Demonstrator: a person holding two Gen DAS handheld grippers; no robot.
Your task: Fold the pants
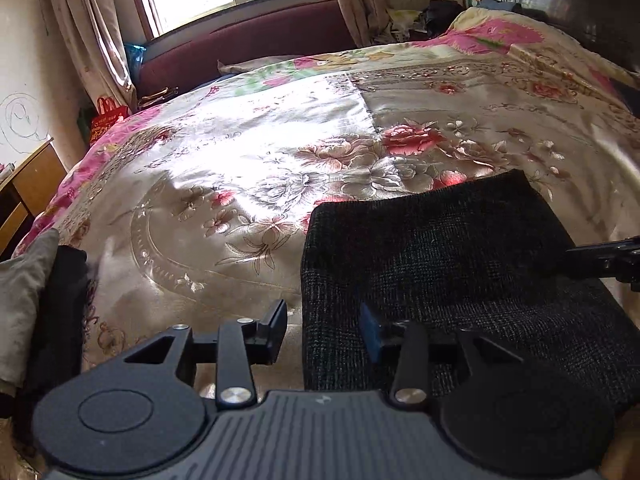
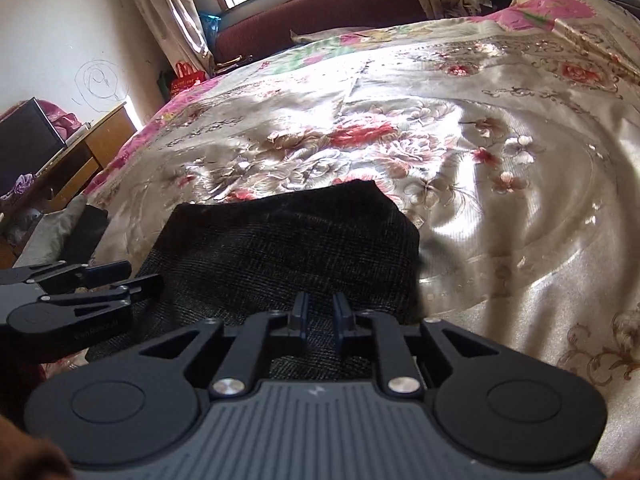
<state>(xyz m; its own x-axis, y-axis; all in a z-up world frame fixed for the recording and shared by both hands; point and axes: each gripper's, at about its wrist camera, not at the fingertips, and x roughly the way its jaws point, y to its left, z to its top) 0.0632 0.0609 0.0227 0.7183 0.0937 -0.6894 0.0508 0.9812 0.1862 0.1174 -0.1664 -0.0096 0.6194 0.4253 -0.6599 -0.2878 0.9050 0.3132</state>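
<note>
The dark charcoal pants (image 1: 452, 264) lie folded into a compact rectangle on the floral bedspread (image 1: 240, 168). My left gripper (image 1: 324, 330) is open and empty, straddling the pants' near left edge. In the right wrist view the pants (image 2: 288, 240) lie straight ahead. My right gripper (image 2: 320, 314) hovers over their near edge, its jaws a narrow gap apart with nothing between them. The left gripper also shows at the left of that view (image 2: 132, 280). The right gripper's tip shows at the right edge of the left wrist view (image 1: 608, 258).
A grey and black garment pile (image 1: 40, 300) lies at the bed's left edge. A wooden desk (image 2: 80, 156) stands left of the bed. A maroon headboard-like bench (image 1: 248, 44) and window lie beyond. Pillows and clutter (image 1: 480, 24) sit at the far right.
</note>
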